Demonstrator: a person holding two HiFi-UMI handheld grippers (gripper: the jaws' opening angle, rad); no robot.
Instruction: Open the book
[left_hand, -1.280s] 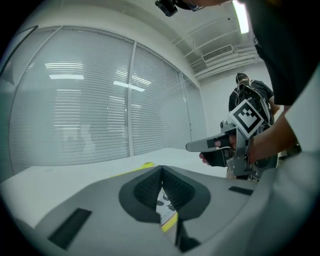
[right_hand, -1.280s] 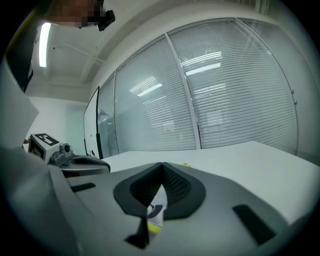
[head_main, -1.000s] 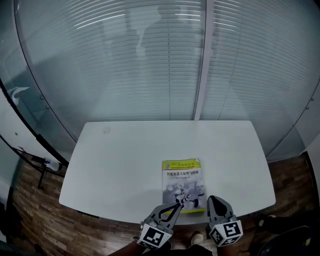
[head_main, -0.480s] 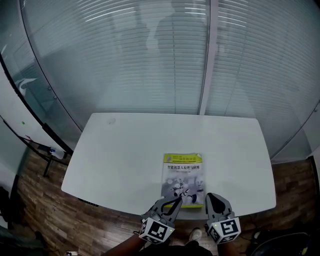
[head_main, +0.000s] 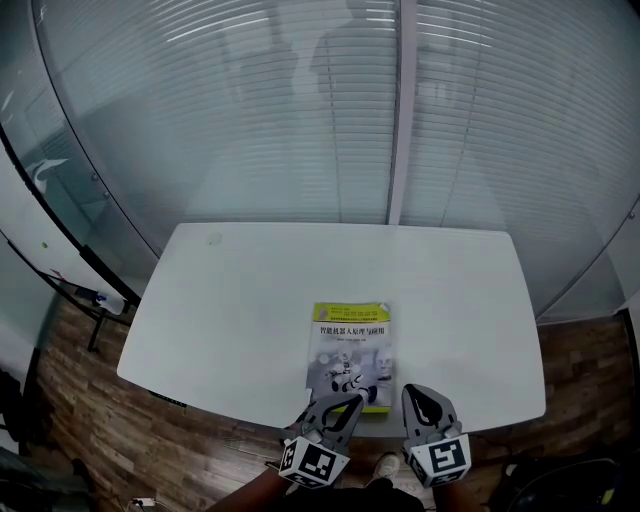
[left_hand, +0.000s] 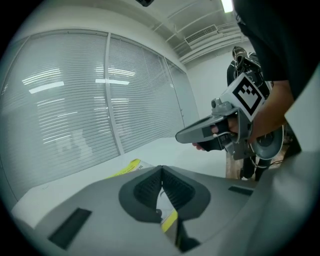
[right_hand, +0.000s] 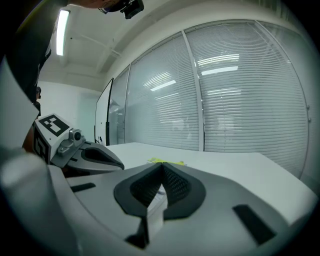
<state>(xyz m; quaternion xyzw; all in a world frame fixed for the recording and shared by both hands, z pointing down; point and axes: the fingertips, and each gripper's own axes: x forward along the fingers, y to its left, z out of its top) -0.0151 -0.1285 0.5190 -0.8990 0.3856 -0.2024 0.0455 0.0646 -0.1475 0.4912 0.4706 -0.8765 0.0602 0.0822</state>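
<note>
White table (head_main: 230, 310) stretching ahead of the left gripper (head_main: 345, 402) and right gripper (head_main: 418, 394), glass wall (head_main: 520, 150) with horizontal blinds (head_main: 250, 120) beyond it, pale post (head_main: 400, 120) ahead of the right gripper, wood plank floor (head_main: 70, 400) off the left gripper's outer side, ceiling strip light (right_hand: 62, 30) overhead

A white table (head_main: 250, 300) bears one closed, yellow-banded book (head_main: 350, 345); it lies flat near the front edge.

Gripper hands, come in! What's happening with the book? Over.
Left gripper shut, empty, over near edge of book. Right gripper shut, empty, just beside. Book closed, flat on table. Nothing blocking.
</note>
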